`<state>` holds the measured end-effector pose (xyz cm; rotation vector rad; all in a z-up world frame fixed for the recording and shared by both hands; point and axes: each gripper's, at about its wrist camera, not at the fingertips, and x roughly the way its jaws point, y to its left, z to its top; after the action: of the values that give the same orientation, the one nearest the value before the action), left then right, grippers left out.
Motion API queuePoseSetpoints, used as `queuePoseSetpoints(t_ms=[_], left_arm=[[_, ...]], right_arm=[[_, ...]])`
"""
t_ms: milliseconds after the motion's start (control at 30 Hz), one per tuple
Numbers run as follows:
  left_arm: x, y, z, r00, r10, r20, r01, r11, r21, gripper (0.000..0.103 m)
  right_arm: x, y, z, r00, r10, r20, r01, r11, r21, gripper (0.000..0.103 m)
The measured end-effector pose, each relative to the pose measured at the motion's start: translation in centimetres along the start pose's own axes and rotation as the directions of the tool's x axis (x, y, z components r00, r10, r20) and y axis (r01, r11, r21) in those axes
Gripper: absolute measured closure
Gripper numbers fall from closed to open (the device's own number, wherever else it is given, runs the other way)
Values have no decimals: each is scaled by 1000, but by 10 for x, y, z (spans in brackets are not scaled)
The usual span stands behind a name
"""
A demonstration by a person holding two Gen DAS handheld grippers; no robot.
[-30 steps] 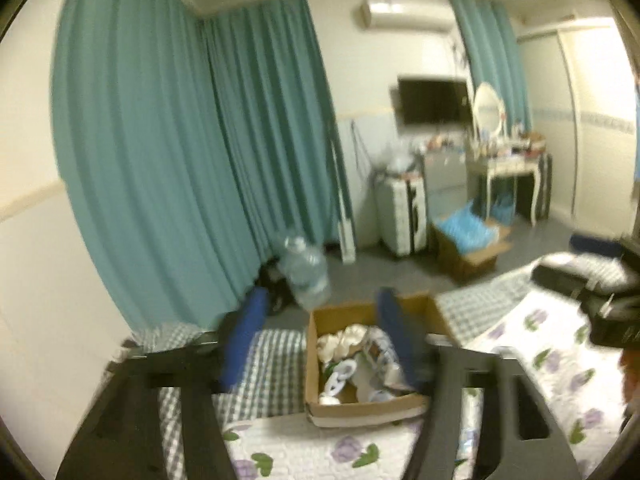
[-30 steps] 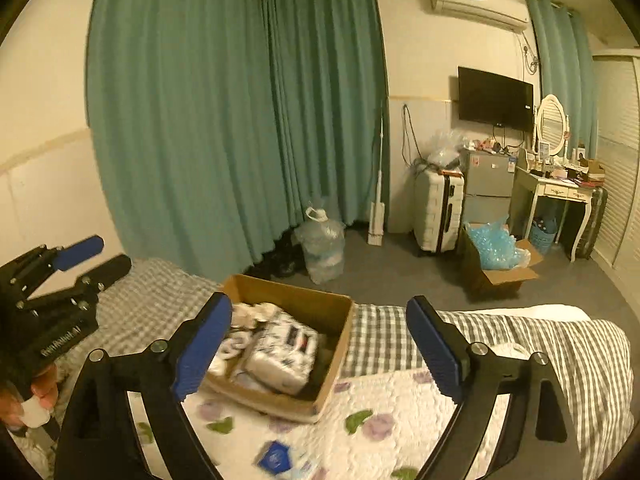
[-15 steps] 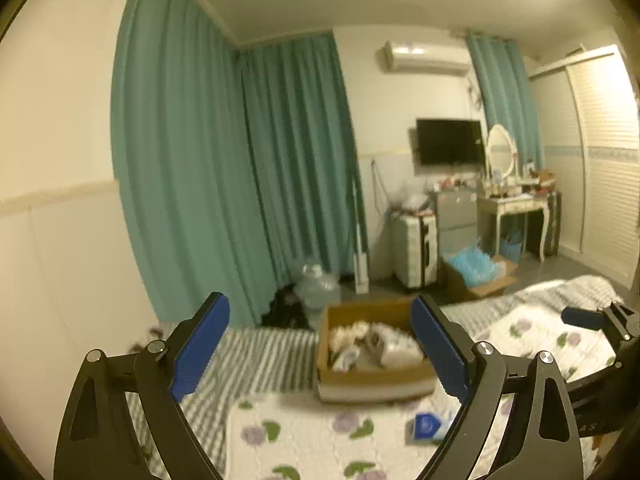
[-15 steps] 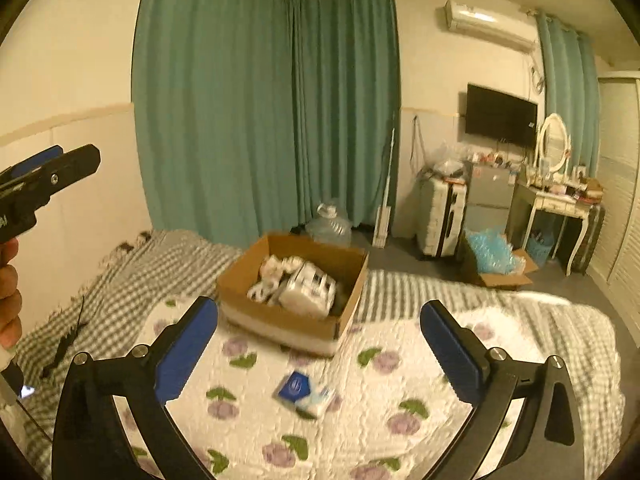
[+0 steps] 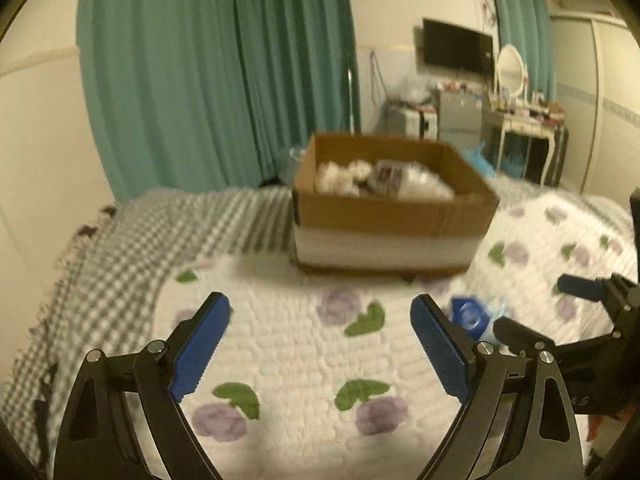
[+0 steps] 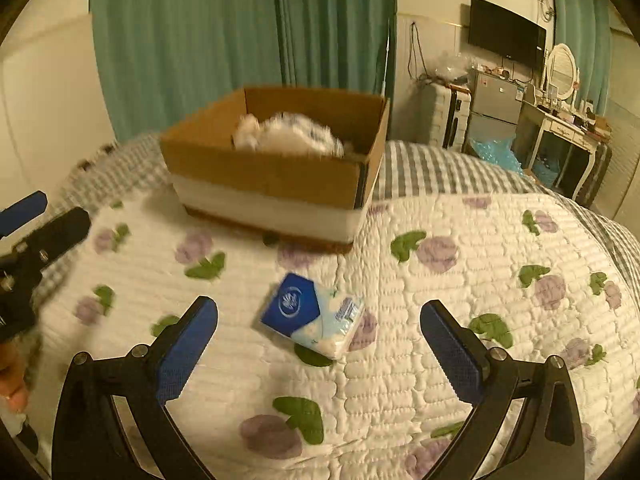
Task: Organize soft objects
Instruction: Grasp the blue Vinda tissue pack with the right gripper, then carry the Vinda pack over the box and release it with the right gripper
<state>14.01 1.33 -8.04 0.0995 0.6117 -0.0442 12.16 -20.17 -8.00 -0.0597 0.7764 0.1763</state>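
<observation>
An open cardboard box [image 6: 272,176] stands on the bed and holds white soft items [image 6: 288,136]; the left wrist view shows the box [image 5: 394,216] too. A blue and white tissue pack [image 6: 312,316] lies on the flowered quilt [image 6: 460,280] in front of it. My right gripper [image 6: 319,312] is open low over the quilt. The pack lies ahead between its fingers, untouched by the pads. My left gripper [image 5: 320,308] is open and empty over bare quilt, left of the pack [image 5: 470,316]. Each view shows the other gripper at its edge: the right gripper [image 5: 536,312] and the left gripper [image 6: 64,208].
A grey checked blanket [image 5: 132,248] covers the bed's left and far side. Teal curtains [image 6: 200,40] hang behind the box. A suitcase [image 6: 444,116], a small fridge [image 6: 496,100] and a dressing table [image 6: 560,128] stand at the far right. A person's hand [image 6: 12,380] holds the left gripper.
Both grippers have dropped from high over the room to just above the quilt. Their jaws stand wider than a second ago. The box and tissue pack now look much nearer.
</observation>
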Motion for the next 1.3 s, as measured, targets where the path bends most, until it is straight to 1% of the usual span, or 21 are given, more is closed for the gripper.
queuePoseSetpoints(t_ms=[100,233,367,400,500,700,733,800,833,900,933,1133,1233,1300], left_arm=[[19,5,-14,999,-15,-45,15,1000,-7,10],[38,16,-24,997,-27,-79,25,999,-22,10],[51,20,-32,995,-37,-96,34,999,-36,10],[55,19,-35,993,-24,-112,21,999,-30,10],[61,17,-42,992,-6,-124,4,1000,-13,10],[64,11,-48,991,0,-131,1,1000,8,10],[63,10,-48,992,3,-129,-2,1000,11,10],[62,9,-50,992,7,-129,-5,1000,17,10],[62,9,-50,991,7,-130,-5,1000,19,10],[60,6,-53,991,11,-135,-7,1000,27,10],[60,5,-53,991,11,-136,-7,1000,31,10],[49,4,-51,991,4,-131,1,999,37,10],[35,5,-42,994,25,-103,-21,999,39,10],[22,8,-33,996,23,-82,-21,999,28,10]], right_arm=[[24,4,-7,999,6,-47,-6,1000,0,1],[52,12,-15,996,-18,-82,16,1000,-17,1],[76,14,-19,993,-38,-110,35,999,-25,1],[81,13,-20,992,-43,-116,41,999,-21,1],[88,11,-21,991,-71,-114,70,997,-11,1],[94,12,-23,990,-79,-113,77,997,-20,1],[94,11,-23,991,-76,-110,75,997,-17,1],[92,11,-23,992,-74,-103,73,997,-11,8],[91,11,-24,992,-76,-100,76,997,-9,9],[88,9,-23,992,-75,-97,75,997,-5,16],[87,9,-23,992,-80,-95,80,997,-4,17],[75,5,-18,993,-84,-77,84,996,-4,20],[54,4,-12,995,-83,-50,83,997,6,20],[40,4,-8,996,-77,-36,78,997,11,20]])
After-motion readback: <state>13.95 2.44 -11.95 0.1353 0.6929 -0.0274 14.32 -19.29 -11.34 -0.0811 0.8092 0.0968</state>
